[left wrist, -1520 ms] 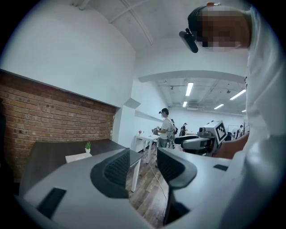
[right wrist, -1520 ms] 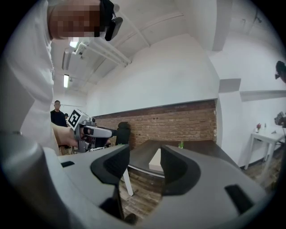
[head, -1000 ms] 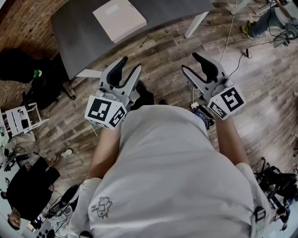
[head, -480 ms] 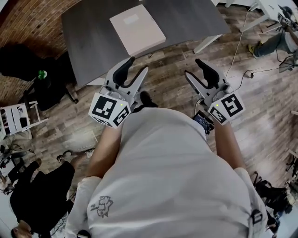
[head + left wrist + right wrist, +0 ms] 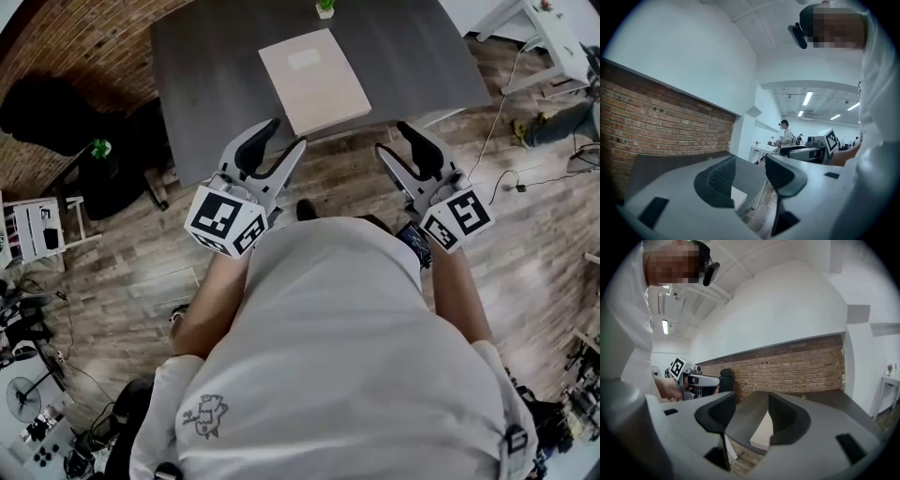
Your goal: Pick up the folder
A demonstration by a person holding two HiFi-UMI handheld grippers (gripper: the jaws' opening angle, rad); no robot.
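The folder (image 5: 314, 80) is a beige flat rectangle lying on the dark grey table (image 5: 216, 84), close to its near edge. My left gripper (image 5: 281, 139) is open and empty, with its tips at the table's near edge, below and left of the folder. My right gripper (image 5: 394, 139) is likewise open and empty, just short of the table edge, below and right of the folder. In the left gripper view a pale corner of the folder (image 5: 738, 197) shows low between the pads. In the right gripper view the folder's edge (image 5: 761, 432) lies between the jaws, farther ahead.
A small potted plant (image 5: 324, 7) stands at the table's far edge. A brick wall (image 5: 56, 37) and dark chairs (image 5: 66, 112) are at the left, a white rack (image 5: 33, 234) on the floor. Cables (image 5: 511, 178) and a white table (image 5: 539, 19) lie to the right.
Both grippers and the person have moved forward to the table. The folder and table have come lower and nearer in the head view. Jaws look the same.
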